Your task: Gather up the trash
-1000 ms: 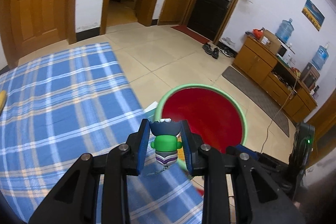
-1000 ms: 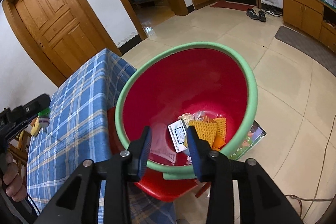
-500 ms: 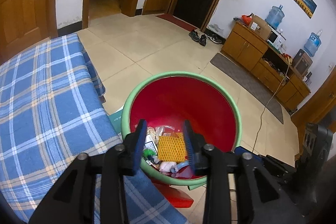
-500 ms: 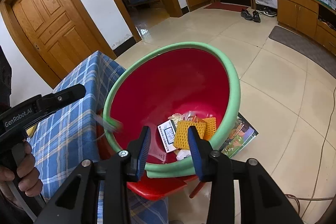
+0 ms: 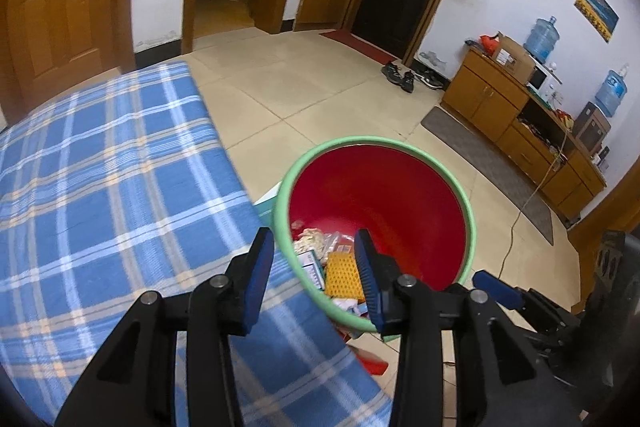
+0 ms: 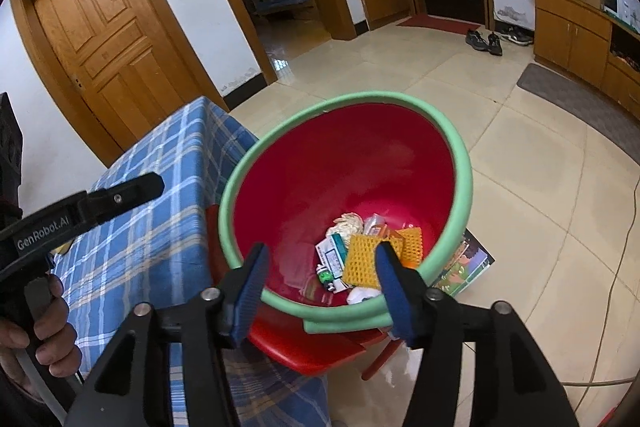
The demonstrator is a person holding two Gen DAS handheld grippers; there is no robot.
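A red basin with a green rim [image 5: 471,227] [image 6: 460,167] sits on a red stool [image 6: 304,347] beside the table with a blue plaid cloth [image 5: 120,187] [image 6: 168,227]. Trash lies in its bottom: a yellow foam net [image 6: 362,261] [image 5: 342,275], paper packets and a small green toy figure [image 6: 326,273]. My left gripper [image 5: 314,247] hovers over the basin's near edge, jaws opening, nothing between them. My right gripper [image 6: 322,263] points into the basin from the other side, jaws opening, also holding nothing. A hand [image 6: 52,339] holds the left tool at the left of the right wrist view.
A picture book [image 6: 464,263] lies on the tiled floor under the basin's far side. A wooden cabinet [image 5: 520,131] with water bottles lines the right wall, a grey mat in front. Shoes [image 5: 400,77] sit by the dark door. A cable [image 5: 520,219] trails across the floor.
The left gripper let go of the green toy figure, which now lies in the basin, then swung from over the cloth to the basin's edge. The right jaws have spread wider.
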